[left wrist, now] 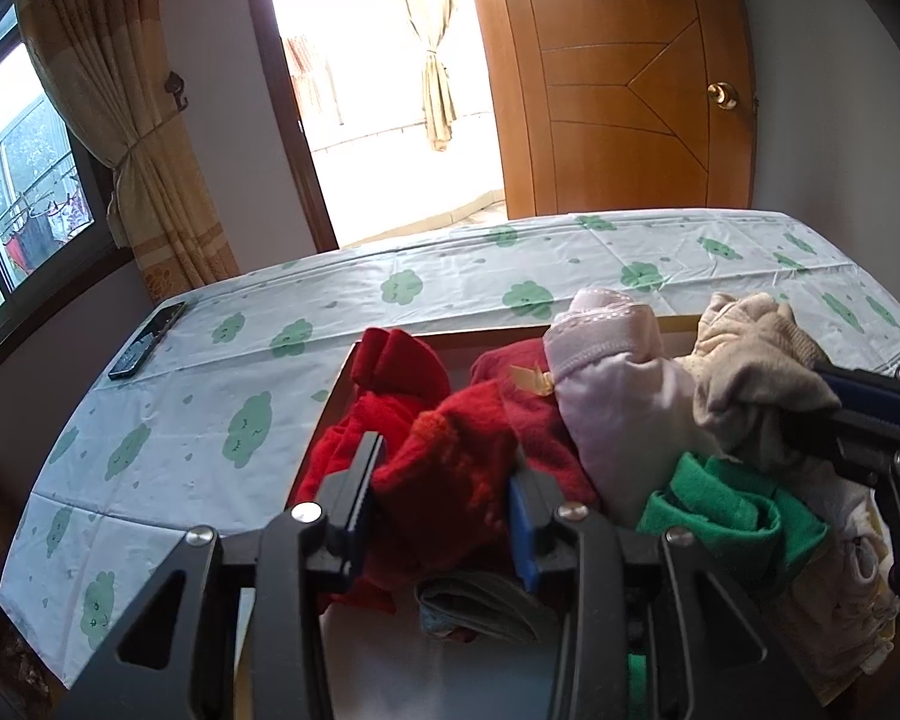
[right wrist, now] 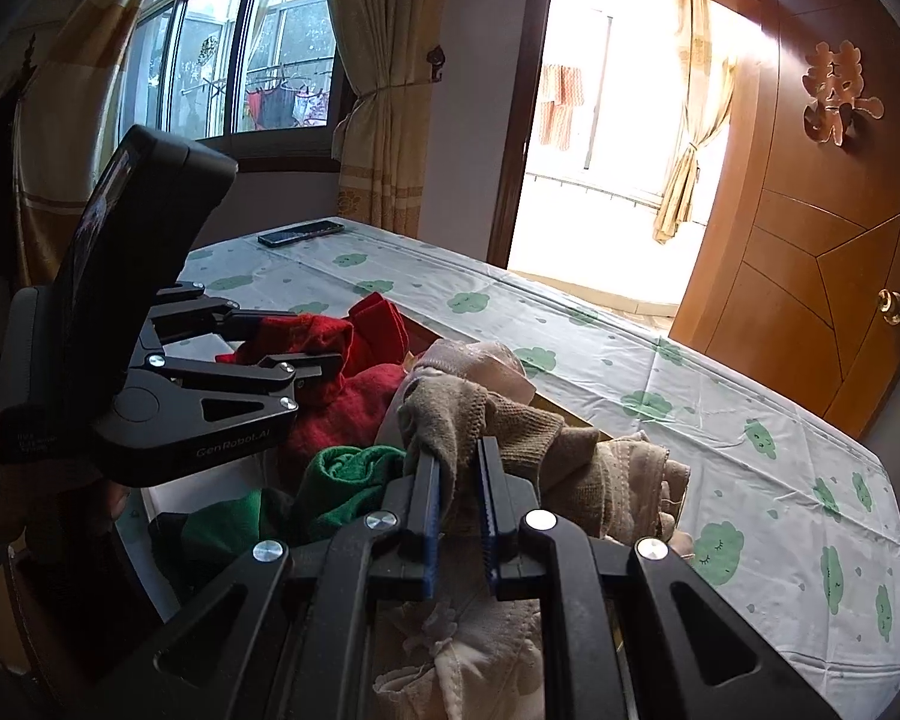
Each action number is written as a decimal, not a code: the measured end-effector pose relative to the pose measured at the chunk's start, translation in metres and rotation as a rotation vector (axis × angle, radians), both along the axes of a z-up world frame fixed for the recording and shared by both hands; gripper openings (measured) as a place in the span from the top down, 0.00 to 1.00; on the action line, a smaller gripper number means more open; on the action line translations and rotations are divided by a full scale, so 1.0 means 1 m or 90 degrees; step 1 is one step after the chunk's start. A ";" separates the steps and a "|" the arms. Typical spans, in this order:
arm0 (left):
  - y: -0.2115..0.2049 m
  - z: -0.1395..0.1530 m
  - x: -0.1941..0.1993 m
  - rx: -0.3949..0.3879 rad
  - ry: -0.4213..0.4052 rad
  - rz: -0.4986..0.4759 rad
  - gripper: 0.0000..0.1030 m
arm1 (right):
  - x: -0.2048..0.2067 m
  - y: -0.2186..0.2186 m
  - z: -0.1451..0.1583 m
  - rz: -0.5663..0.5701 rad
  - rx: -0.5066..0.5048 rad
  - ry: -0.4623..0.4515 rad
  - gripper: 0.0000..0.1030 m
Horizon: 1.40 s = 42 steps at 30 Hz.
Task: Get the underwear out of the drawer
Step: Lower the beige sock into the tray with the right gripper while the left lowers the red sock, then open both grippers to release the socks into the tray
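Left wrist view: left gripper [left wrist: 444, 480] is pinching a red knit garment [left wrist: 450, 456], jaws closed partway on the bunched fabric, in the open drawer [left wrist: 336, 384] beside pink underwear [left wrist: 612, 384]. Right wrist view: right gripper [right wrist: 457, 480] is clamping a beige knit piece [right wrist: 510, 426], jaws nearly together, above the green garment [right wrist: 342, 480]. Everything is looking soft, light, floppy; gripping a thick fold seems safest.

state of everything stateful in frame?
left gripper: shut on red garment
right gripper: shut on beige knit garment
drawer: open, full of clothes
wooden door: open
phone: flat on bed, screen dark
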<state>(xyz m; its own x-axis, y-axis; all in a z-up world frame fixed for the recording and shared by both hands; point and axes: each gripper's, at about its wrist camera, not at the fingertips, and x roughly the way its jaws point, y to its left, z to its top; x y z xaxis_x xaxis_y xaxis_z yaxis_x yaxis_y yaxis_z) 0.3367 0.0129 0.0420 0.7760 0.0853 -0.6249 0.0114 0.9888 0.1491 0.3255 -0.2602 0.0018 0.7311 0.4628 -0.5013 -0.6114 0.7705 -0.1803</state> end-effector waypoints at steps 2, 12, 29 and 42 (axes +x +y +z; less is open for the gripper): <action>0.001 -0.003 0.002 0.000 0.008 0.003 0.64 | 0.001 0.002 -0.006 -0.002 -0.015 0.007 0.88; 0.003 -0.009 0.010 0.014 0.017 0.000 0.57 | 0.007 0.004 -0.020 0.001 -0.042 0.041 0.88; 0.003 -0.015 -0.002 0.001 0.006 -0.025 0.33 | 0.011 -0.005 -0.029 0.001 -0.009 0.064 0.84; 0.008 -0.009 -0.021 -0.017 -0.027 -0.023 0.18 | -0.006 -0.006 -0.025 0.003 0.000 0.055 0.53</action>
<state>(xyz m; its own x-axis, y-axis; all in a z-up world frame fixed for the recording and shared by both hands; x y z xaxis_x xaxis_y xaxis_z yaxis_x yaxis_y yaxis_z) 0.3157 0.0204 0.0325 0.8042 0.0404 -0.5930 0.0416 0.9914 0.1239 0.3200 -0.2665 -0.0234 0.6825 0.4660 -0.5631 -0.6287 0.7672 -0.1269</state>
